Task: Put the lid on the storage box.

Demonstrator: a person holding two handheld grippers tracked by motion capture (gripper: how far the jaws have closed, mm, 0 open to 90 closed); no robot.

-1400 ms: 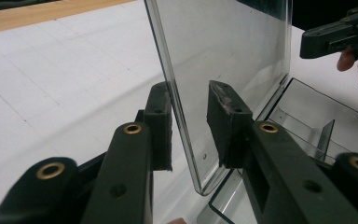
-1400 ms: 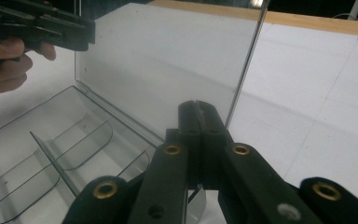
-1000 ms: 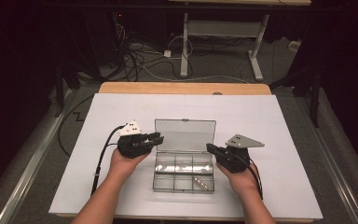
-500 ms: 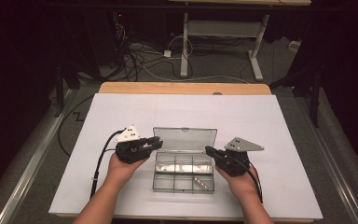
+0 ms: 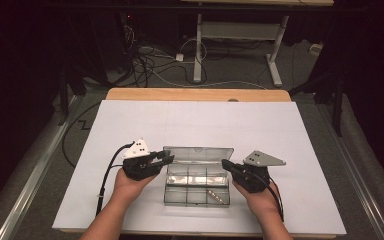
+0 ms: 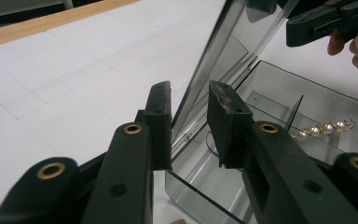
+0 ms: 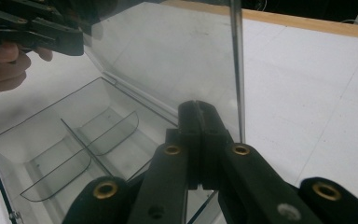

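Left hand-held gripper [image 6: 189, 123] parted around the raised lid [image 5: 198, 154], pads not pressing; right hand-held gripper [image 7: 198, 140] shut, empty, beside the box [image 5: 197, 189] at lower centre of the tabletop [image 5: 280, 125]. Lid-handling step, judged. Next: pinch and swing lid.

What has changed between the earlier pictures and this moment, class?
The clear box has shifted slightly toward the person, with both grippers following. The left gripper straddles the raised lid; the right gripper stays shut at its other end. The lid remains up, the beaded piece in its compartment.
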